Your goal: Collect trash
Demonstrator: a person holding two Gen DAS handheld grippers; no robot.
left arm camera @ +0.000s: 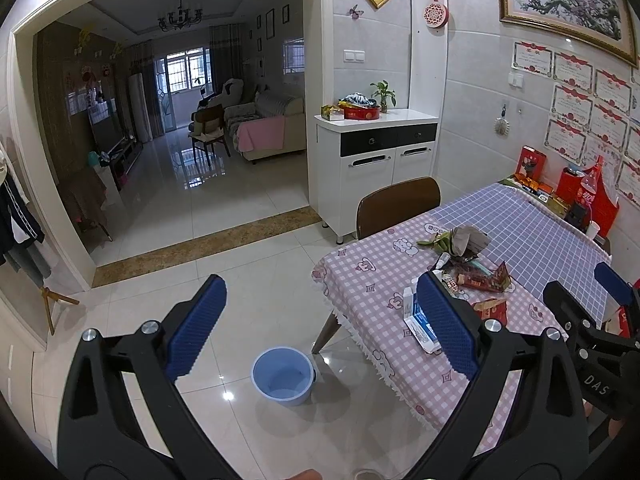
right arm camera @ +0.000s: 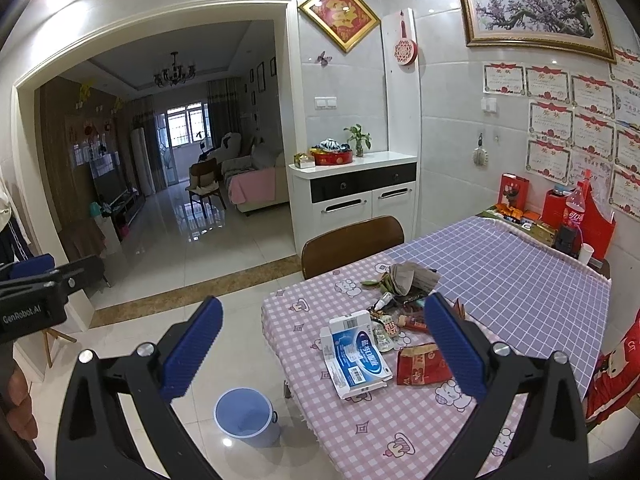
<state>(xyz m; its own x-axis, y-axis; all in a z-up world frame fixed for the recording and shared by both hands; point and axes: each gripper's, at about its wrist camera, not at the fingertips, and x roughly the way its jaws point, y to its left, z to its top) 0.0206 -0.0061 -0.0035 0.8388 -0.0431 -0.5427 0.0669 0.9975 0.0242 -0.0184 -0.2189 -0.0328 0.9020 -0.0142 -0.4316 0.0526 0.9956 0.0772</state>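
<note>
Trash lies in a loose heap on the pink checked tablecloth (right arm camera: 360, 432): a flattened white and blue box (right arm camera: 354, 354), a red wrapper (right arm camera: 420, 364), small snack packets (right arm camera: 386, 326) and crumpled grey paper (right arm camera: 410, 276). A light blue bucket (right arm camera: 244, 416) stands on the floor by the table's near corner, and looks empty. My right gripper (right arm camera: 320, 344) hangs open above the box, holding nothing. My left gripper (left arm camera: 320, 320) is open too, above the bucket (left arm camera: 284, 376) and the table edge, with the heap (left arm camera: 468, 276) past its right finger.
A brown chair (right arm camera: 352, 244) is pushed in at the table's far side. A white cabinet (right arm camera: 356, 192) stands behind it. Red boxes and a cola bottle (right arm camera: 574, 210) line the wall end of the table. Glossy tiled floor (right arm camera: 224, 256) opens toward the living room.
</note>
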